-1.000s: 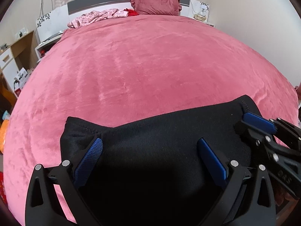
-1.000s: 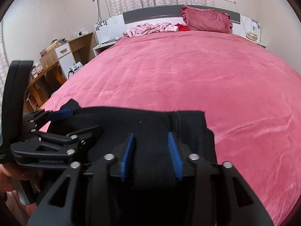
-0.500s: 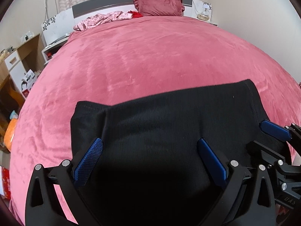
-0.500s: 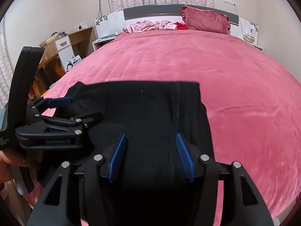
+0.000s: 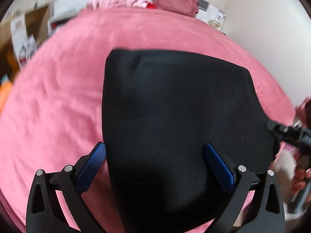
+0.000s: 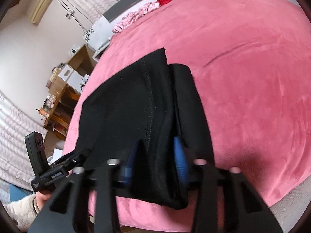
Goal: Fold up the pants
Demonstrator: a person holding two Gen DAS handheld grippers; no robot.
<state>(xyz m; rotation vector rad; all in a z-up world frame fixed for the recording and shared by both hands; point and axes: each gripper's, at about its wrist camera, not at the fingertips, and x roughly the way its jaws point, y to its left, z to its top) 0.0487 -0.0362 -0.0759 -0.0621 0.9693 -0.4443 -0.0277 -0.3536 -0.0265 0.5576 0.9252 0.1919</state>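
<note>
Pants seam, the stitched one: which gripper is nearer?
Right. The right gripper, jaws just closing on fabric, straddles the seam of the black pants; the left gripper sits open at the opposite edge.

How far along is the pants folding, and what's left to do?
Done: the black pants lie on the pink bed, already folded into a layered rectangle. In hand: the right gripper has just been closing, pinching the near edge; the left gripper hangs open over them. Left: probably one more fold.
</note>
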